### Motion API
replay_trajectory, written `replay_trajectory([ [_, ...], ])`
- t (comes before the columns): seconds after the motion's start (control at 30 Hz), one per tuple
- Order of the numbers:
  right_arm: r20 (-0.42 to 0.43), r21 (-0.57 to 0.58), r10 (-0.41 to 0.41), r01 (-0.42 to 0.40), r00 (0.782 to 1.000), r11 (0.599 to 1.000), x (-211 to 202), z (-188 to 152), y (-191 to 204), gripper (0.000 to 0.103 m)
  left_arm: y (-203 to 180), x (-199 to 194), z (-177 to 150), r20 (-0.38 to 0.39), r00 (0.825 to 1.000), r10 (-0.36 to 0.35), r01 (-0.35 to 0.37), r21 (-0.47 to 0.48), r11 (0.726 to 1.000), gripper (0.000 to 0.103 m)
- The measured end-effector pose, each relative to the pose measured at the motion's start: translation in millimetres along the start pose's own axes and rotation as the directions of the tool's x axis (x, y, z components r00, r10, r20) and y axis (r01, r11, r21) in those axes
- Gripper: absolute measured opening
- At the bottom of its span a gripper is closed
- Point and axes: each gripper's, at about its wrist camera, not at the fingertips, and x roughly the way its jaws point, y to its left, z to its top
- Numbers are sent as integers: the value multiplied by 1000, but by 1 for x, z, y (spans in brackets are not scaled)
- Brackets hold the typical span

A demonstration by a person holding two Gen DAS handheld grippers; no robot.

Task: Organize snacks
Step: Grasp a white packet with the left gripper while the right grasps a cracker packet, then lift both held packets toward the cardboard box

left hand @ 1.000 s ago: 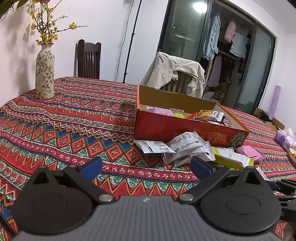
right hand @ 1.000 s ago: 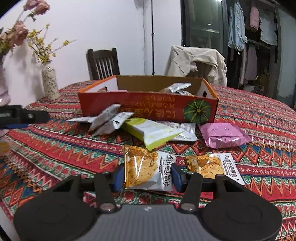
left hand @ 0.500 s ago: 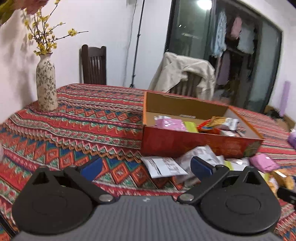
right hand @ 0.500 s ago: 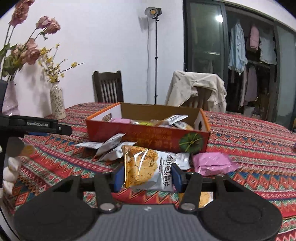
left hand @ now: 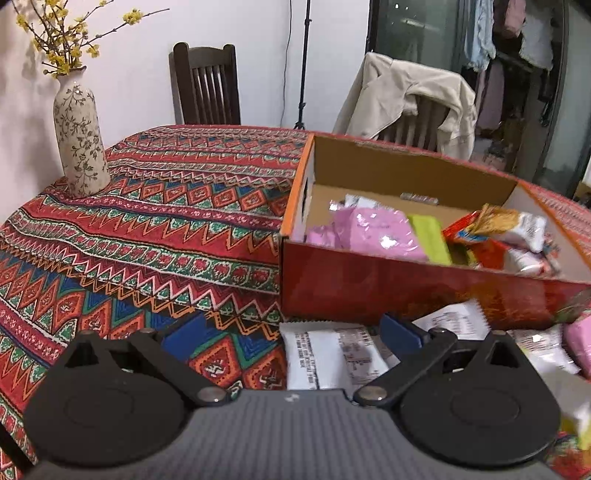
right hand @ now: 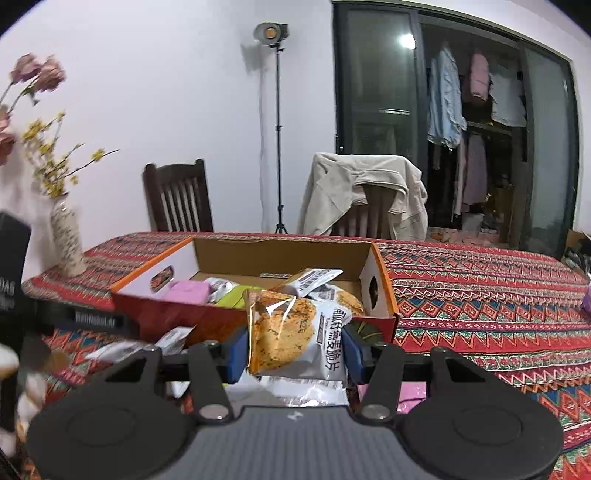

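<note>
A: Any readable text?
B: Cracker packet point(right hand: 295, 332) in the right tool point(right hand: 293, 349): big Chinese characters down its white side, too blurred to transcribe.
A: Others?
B: White wrappers point(left hand: 332, 354) on the tabletop point(left hand: 166, 221): fine print, illegible.

Patterned table point(left hand: 166, 236): box point(left hand: 406, 295), vase point(left hand: 79, 136), packets point(left hand: 325, 354).

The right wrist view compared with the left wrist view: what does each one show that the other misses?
Only the right wrist view shows the right tongs shut on a cracker packet, held up before the box, plus a lamp on its stand. Only the left wrist view shows the left tongs, open and empty, over a white packet lying on the tablecloth. Both show the box with pink and green packets inside, the vase, the chair and the jacket draped over another chair.
</note>
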Motion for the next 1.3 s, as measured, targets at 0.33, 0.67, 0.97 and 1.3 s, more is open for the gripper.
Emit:
replay_trajectory([
  [0.33, -29, 78, 1, 1, 1000, 997, 27, -21, -17, 52, -1, 16, -10, -45, 995, -86, 87, 6, 996, 89],
  [0.67, -30, 62, 9, -8, 1000, 998, 26, -27, -11, 52, -15, 9, -19, -8, 996, -92, 92, 106, 990, 53],
  [0.97, -19, 52, 9, -8, 1000, 999, 23, -28, -10, 53, -9, 3, -19, 4, 993, -118, 117, 83, 990, 53],
  [1.3, -13, 60, 6, -5, 1000, 998, 23, -29, -12, 53, -8, -18, -20, 90, 990, -107, 99, 93, 991, 53],
])
